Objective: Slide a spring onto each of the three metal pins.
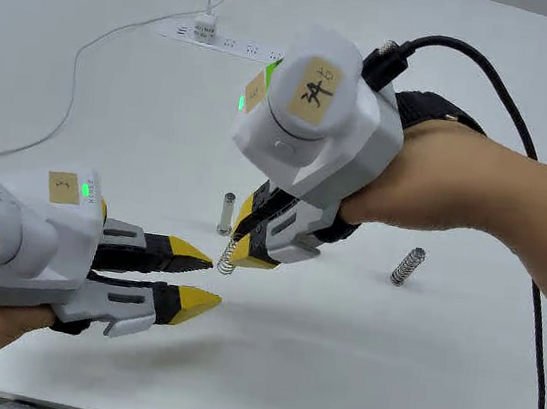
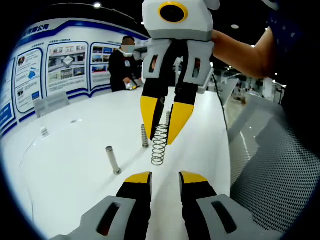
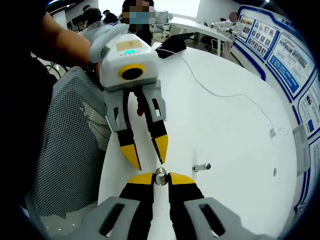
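Note:
My right gripper (image 1: 238, 248) comes down from the upper right and is shut on a small metal spring (image 1: 227, 258), which hangs from its yellow tips just above the white table. In the right gripper view the spring (image 3: 160, 176) sits end-on between the jaws. A short metal pin (image 1: 227, 214) stands upright just behind it. My left gripper (image 1: 195, 276) lies low at the left, open and holding nothing, with its tips pointing at the spring (image 2: 159, 145). A second spring (image 1: 408, 266) lies on the table to the right.
A white power strip (image 1: 219, 41) with a thin cable lies at the far side of the table (image 1: 352, 376). The table's near edge runs along the bottom left. A black cable trails over the person's right arm.

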`<action>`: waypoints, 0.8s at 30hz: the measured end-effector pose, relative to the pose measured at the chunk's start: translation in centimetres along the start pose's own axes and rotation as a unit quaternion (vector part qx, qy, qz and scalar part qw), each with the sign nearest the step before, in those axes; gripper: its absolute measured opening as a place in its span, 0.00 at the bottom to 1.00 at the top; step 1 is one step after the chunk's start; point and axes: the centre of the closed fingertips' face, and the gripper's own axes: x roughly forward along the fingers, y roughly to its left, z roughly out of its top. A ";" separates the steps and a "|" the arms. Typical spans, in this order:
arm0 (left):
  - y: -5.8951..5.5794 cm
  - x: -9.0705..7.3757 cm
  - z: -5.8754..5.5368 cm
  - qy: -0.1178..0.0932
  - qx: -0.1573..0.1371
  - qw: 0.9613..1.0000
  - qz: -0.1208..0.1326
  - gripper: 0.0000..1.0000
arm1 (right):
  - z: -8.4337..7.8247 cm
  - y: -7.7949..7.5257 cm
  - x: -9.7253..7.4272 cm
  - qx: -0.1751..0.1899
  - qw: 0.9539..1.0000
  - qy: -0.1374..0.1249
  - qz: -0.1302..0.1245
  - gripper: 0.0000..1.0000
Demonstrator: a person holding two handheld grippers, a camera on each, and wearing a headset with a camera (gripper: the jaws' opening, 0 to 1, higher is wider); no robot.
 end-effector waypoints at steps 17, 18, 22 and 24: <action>0.4 -0.9 -0.6 0.001 -0.022 1.000 0.017 0.33 | 0.1 -5.0 -0.9 0.013 0.999 0.002 -0.048 0.12; 0.4 -0.9 -0.7 0.001 -0.023 1.000 0.017 0.34 | 0.0 -5.5 -0.9 0.013 0.999 0.005 -0.052 0.12; 0.5 -1.1 -0.9 0.004 -0.029 0.999 0.020 0.37 | 0.2 -6.2 -0.9 0.015 0.998 0.005 -0.058 0.12; 0.6 -1.1 -1.0 0.004 -0.030 0.999 0.022 0.38 | 0.4 -6.6 -0.7 0.014 0.998 0.005 -0.061 0.12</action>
